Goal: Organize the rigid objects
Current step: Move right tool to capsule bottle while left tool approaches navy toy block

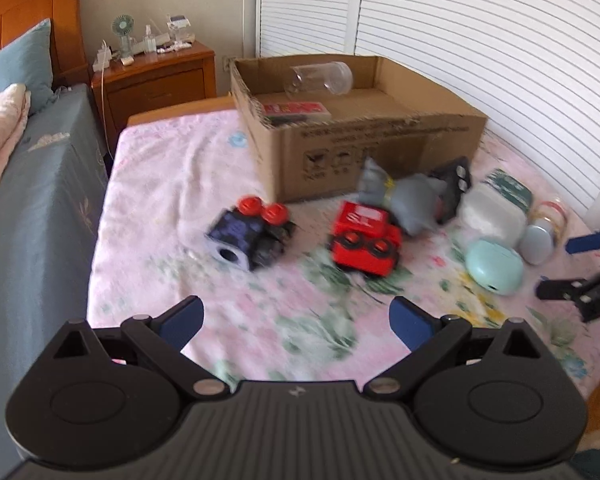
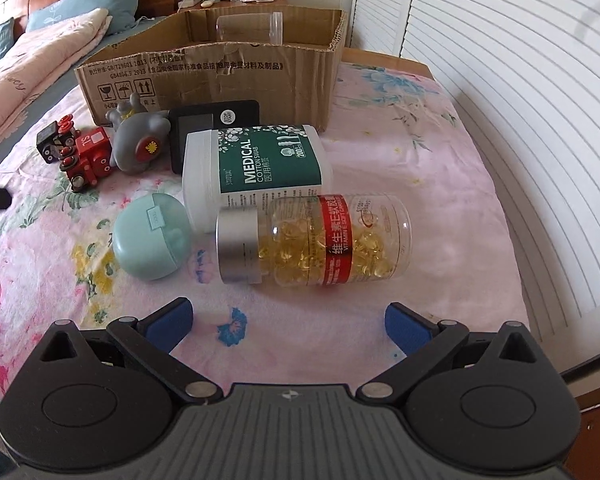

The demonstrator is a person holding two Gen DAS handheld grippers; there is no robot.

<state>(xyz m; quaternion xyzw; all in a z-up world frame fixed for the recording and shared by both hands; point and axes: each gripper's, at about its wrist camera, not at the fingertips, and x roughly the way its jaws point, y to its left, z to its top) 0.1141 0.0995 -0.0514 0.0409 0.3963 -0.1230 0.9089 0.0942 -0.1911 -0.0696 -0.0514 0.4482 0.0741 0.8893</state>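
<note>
A cardboard box (image 1: 380,144) stands on the pink floral bed cover and holds a clear jar (image 1: 320,78) and a red pack (image 1: 296,109). In front of it lie a black toy car (image 1: 248,236), a red toy train (image 1: 366,240), a grey toy (image 1: 400,196), a black timer (image 2: 212,128), a cotton swab tub (image 2: 256,168), a mint case (image 2: 154,236) and a capsule bottle (image 2: 312,240). My left gripper (image 1: 296,320) is open and empty, short of the toy cars. My right gripper (image 2: 288,324) is open and empty, just short of the capsule bottle.
A wooden nightstand (image 1: 156,76) with a small fan and bottles stands behind the bed. A second bed with a blue sheet (image 1: 36,208) lies to the left. White louvred doors (image 1: 480,32) line the right side. The right gripper's fingers show at the left wrist view's right edge (image 1: 580,268).
</note>
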